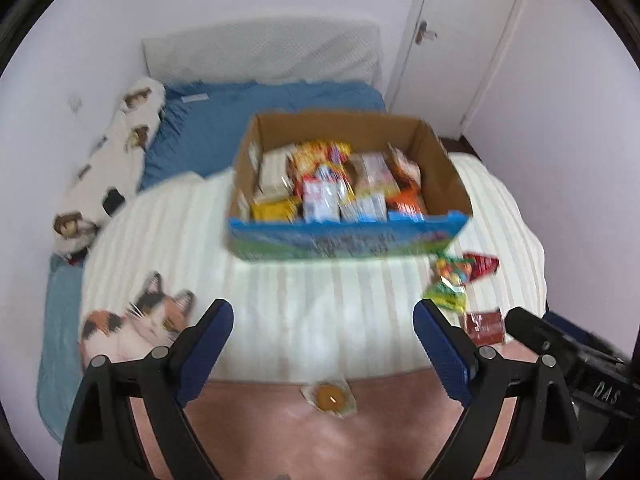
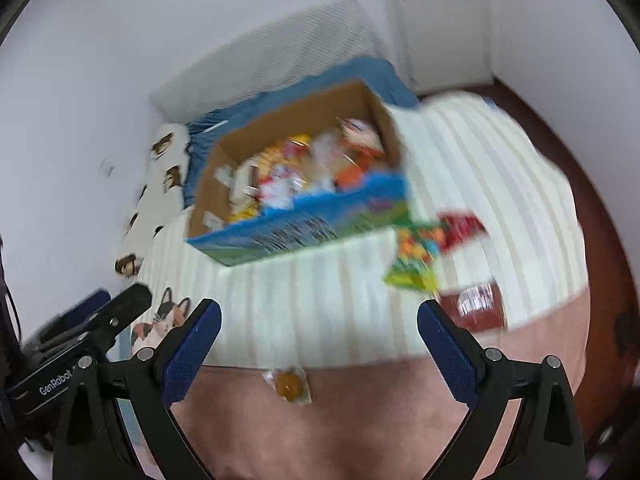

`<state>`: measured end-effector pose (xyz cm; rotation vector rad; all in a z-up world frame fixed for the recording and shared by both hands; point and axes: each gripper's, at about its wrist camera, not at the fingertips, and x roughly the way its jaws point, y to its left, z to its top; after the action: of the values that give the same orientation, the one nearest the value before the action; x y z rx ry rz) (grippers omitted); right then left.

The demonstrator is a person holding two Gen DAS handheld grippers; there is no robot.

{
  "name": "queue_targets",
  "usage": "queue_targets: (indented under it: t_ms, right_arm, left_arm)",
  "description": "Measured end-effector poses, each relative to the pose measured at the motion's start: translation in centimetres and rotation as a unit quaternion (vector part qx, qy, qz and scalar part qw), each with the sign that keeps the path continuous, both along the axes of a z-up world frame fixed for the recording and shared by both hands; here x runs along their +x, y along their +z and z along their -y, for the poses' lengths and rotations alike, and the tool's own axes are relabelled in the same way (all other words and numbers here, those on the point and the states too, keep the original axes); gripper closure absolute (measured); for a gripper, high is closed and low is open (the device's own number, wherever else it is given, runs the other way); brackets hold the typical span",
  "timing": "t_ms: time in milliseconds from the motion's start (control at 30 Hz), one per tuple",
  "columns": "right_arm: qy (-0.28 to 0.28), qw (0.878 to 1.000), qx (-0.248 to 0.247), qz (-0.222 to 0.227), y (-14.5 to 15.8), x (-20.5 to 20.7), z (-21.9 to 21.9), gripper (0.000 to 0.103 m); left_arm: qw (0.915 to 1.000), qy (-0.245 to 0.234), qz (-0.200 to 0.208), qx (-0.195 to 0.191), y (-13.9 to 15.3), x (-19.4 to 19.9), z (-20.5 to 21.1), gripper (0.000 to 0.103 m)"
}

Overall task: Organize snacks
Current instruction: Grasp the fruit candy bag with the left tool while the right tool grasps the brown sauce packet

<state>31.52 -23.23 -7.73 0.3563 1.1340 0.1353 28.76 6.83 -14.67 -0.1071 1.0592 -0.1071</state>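
Observation:
A cardboard box (image 1: pixel 348 240) (image 2: pixel 304 232) with a blue printed front stands on the bed, filled with several snack packets (image 1: pixel 328 184) (image 2: pixel 296 168). Right of it lie loose snacks: a colourful green-edged bag (image 1: pixel 450 280) (image 2: pixel 416 256), a red packet (image 1: pixel 482 264) (image 2: pixel 460 224) and a dark red box (image 1: pixel 484 326) (image 2: pixel 476 304). A small clear-wrapped round yellow snack (image 1: pixel 330 396) (image 2: pixel 290 386) lies on the pink cover near the front. My left gripper (image 1: pixel 324 320) and right gripper (image 2: pixel 320 316) both hang open above the bed's near end, holding nothing.
The bed carries a cream striped blanket (image 1: pixel 320 304), a pink cover (image 1: pixel 320 432), a blue sheet (image 1: pixel 208 120) and a cat-face cushion (image 1: pixel 136 324). A long cat-print pillow (image 1: pixel 112 160) lies along the left wall. A white door (image 1: pixel 460 40) stands at the back right.

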Motion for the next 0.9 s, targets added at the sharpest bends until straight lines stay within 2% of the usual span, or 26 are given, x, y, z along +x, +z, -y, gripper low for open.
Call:
queue_targets:
  t_ms: [133,267,367,600,633,667,733,833,867,900]
  right_arm:
    - [-0.082,0.994,0.043,-0.060,-5.1,-0.9,5.5,0.002]
    - [-0.173,0.974,0.095,-0.114,-10.9,-1.5,11.2,0.002]
    - [-0.225,0.956,0.123,-0.141,-14.6,-1.4,13.8,0.003]
    - [-0.314,0.921,0.155,-0.172,-20.4,1.2,15.4,0.007]
    - [-0.316,0.921,0.146,-0.172,-20.5,1.7,15.2,0.007]
    - [-0.308,0.928,0.118,-0.175,-20.8,2.7,14.7,0.007]
    - [-0.280,0.941,0.065,-0.180,-20.9,4.0,13.6,0.024]
    - [-0.208,0.963,-0.001,-0.173,-20.7,5.1,11.9,0.031]
    - [-0.166,0.972,-0.031,-0.166,-20.4,5.2,11.3,0.031]
    - [-0.138,0.975,-0.053,-0.164,-20.3,5.3,10.9,0.031]
  left_arm:
    - [0.9994,-0.011,-0.031,0.010,-3.0,0.5,2.7,0.011]
    - [0.9974,-0.025,-0.063,0.022,-5.7,1.6,5.9,0.011]
    - [0.9954,-0.038,-0.082,0.032,-7.4,2.8,8.4,0.011]
    - [0.9910,-0.057,-0.098,0.071,-10.1,5.4,11.8,0.011]
    - [0.9902,-0.059,-0.103,0.073,-10.5,6.0,12.1,0.011]
    - [0.9896,-0.061,-0.107,0.075,-10.9,6.4,12.4,0.011]
    - [0.9887,-0.067,-0.109,0.078,-11.4,7.0,12.9,0.011]
    - [0.9850,-0.095,-0.121,0.079,-12.4,8.1,14.4,0.011]
    - [0.9836,-0.105,-0.122,0.081,-12.7,8.3,15.0,0.011]
    - [0.9821,-0.115,-0.124,0.083,-12.9,8.6,15.7,0.011]
